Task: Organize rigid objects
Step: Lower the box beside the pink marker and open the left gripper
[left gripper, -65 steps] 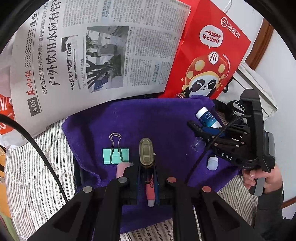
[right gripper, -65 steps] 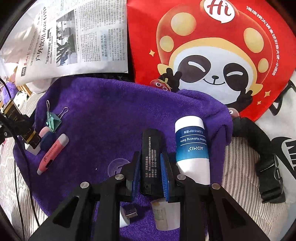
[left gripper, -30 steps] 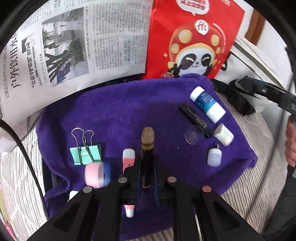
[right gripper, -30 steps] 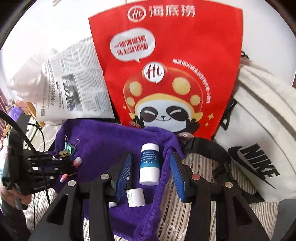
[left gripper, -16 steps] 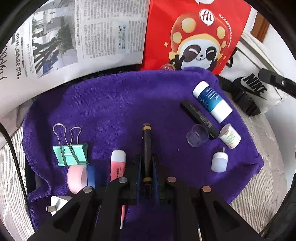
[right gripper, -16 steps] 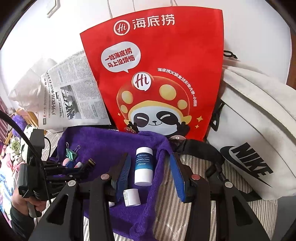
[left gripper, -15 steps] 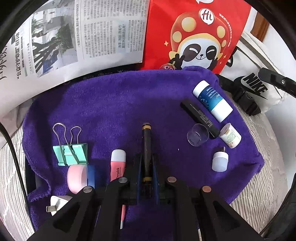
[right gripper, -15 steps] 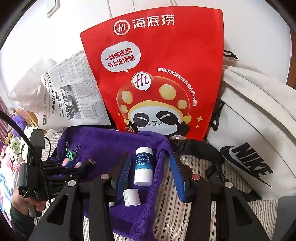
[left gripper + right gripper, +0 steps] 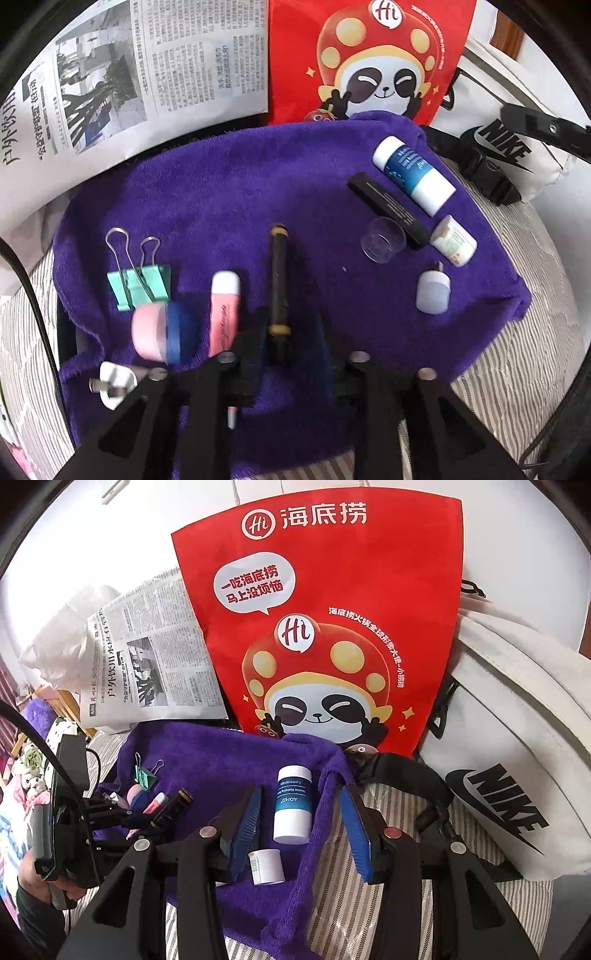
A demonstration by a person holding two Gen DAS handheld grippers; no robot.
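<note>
From the left wrist, the small things already lie in two loose groups on the purple towel (image 9: 207,192). To the left are the green binder clip (image 9: 138,282), the pink and blue jar (image 9: 162,332), the pink marker (image 9: 223,314) and a white plug (image 9: 114,382). To the right are the blue-and-white bottle (image 9: 413,175), the black stick (image 9: 388,208), the clear cup (image 9: 382,243), a small white bottle (image 9: 454,245) and a pale cap (image 9: 432,291). The dark pen (image 9: 279,284) lies on the towel beside the marker, its near end between the fingers of the left claw (image 9: 290,341), whose jaws have just been opening and now stand clear of it. So this placing looks done; little seems left. The newspaper (image 9: 147,74) and red bag (image 9: 369,55) stand behind, out of the way.

From the right wrist, the right claw (image 9: 303,821) hangs apart and empty above the blue-and-white bottle (image 9: 293,805). A white Nike bag (image 9: 517,775) lies to the right on the striped bedding (image 9: 406,904).
</note>
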